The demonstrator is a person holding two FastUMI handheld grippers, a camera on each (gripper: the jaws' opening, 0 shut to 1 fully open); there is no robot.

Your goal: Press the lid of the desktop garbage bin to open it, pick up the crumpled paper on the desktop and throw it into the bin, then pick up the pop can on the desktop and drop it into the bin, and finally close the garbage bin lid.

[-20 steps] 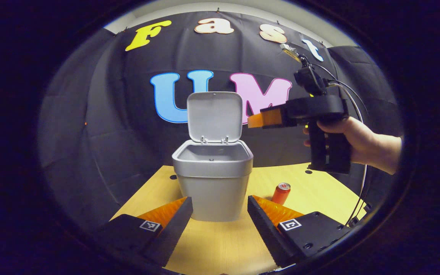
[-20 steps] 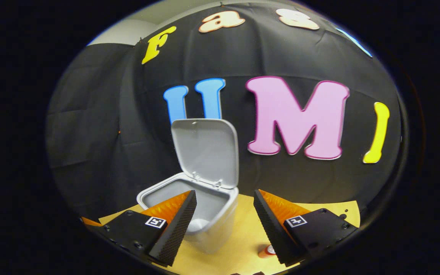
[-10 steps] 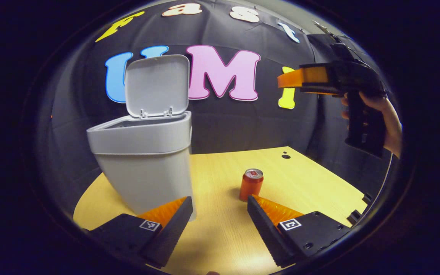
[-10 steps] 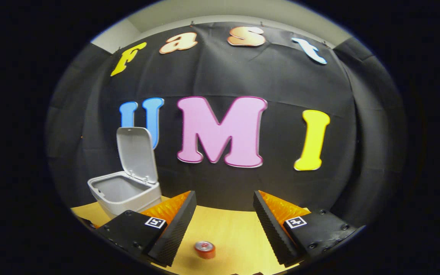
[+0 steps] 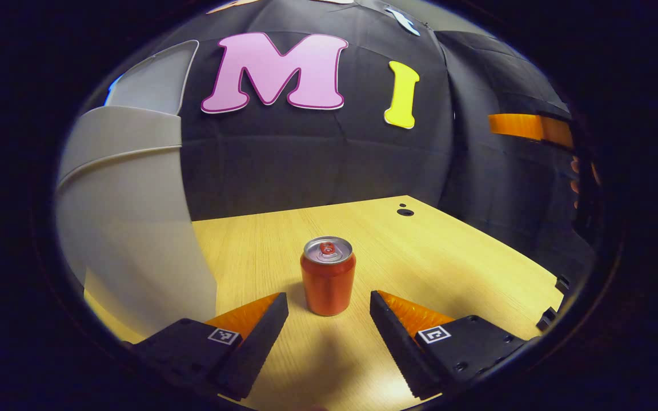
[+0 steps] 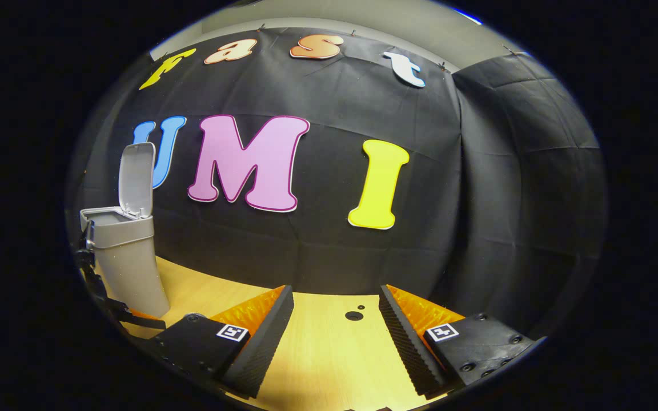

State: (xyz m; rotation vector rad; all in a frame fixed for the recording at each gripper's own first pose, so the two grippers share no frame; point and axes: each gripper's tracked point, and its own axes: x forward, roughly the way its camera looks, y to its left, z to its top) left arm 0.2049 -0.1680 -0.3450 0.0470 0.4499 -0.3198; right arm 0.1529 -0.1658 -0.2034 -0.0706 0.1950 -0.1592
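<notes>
An orange-red pop can [image 5: 328, 277] stands upright on the wooden desktop [image 5: 420, 257], just ahead of my left gripper [image 5: 329, 305], which is open with the can in line with the gap between its fingers and nothing touching it. The grey garbage bin [image 5: 129, 228] looms close at the left of the left gripper view, its lid [image 5: 155, 80] raised. In the right gripper view the bin [image 6: 126, 257] stands far left with its lid [image 6: 136, 180] upright. My right gripper [image 6: 336, 308] is open and empty over the desktop [image 6: 329, 354].
The other gripper [image 5: 529, 127] and the fingers of the hand [image 5: 576, 176] holding it show at the right edge of the left gripper view. Round holes [image 5: 404, 212] mark the desktop's far corner. Black cloth walls close the back and right.
My left gripper has swung right and moved closer to the can, which now sits centred before its fingers. My right gripper has turned right, away from the bin and can.
</notes>
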